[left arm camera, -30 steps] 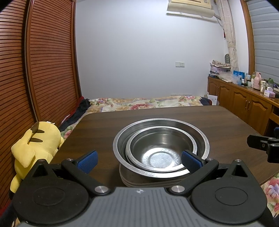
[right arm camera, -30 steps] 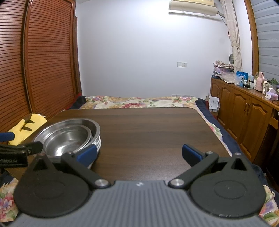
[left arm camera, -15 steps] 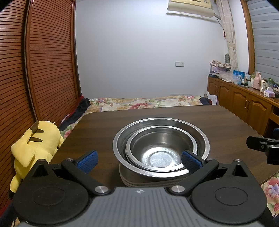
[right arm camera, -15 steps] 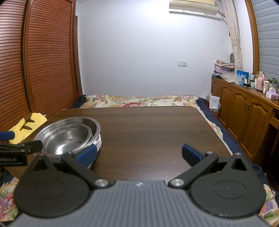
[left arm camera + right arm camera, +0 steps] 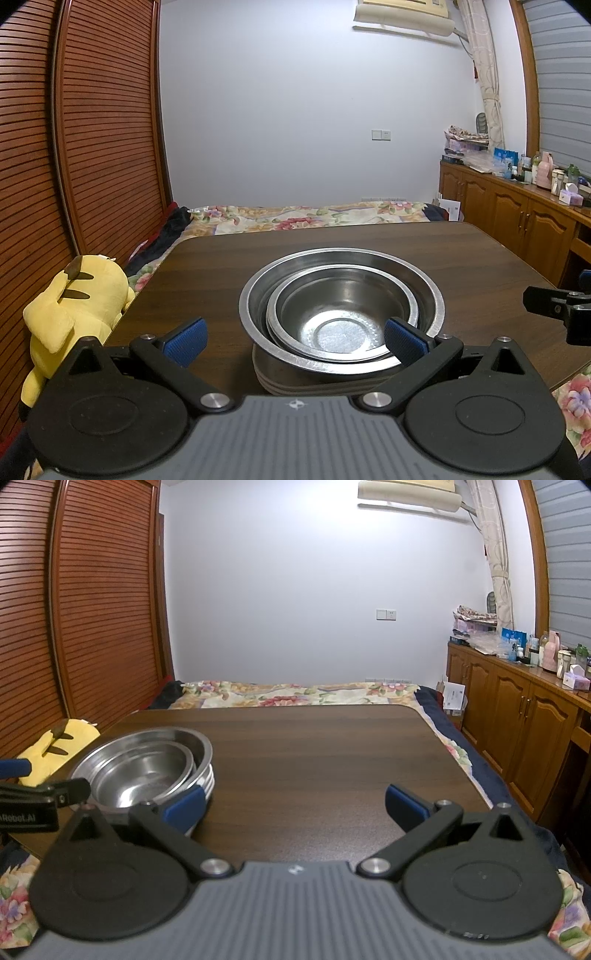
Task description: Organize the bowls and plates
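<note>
2 round steel bowls [image 5: 341, 317] nested | stacked plates [image 5: 317, 382] | dark woodgrain table [image 5: 207, 266]

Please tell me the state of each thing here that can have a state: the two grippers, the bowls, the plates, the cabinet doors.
Left gripper: open, holding nothing.
Right gripper: open, holding nothing, over bare table.
Small bowl: upright, empty, nested in the large bowl.
Large bowl: upright, on the plates.
Plates: stacked.
Cabinet doors: shut.
</note>
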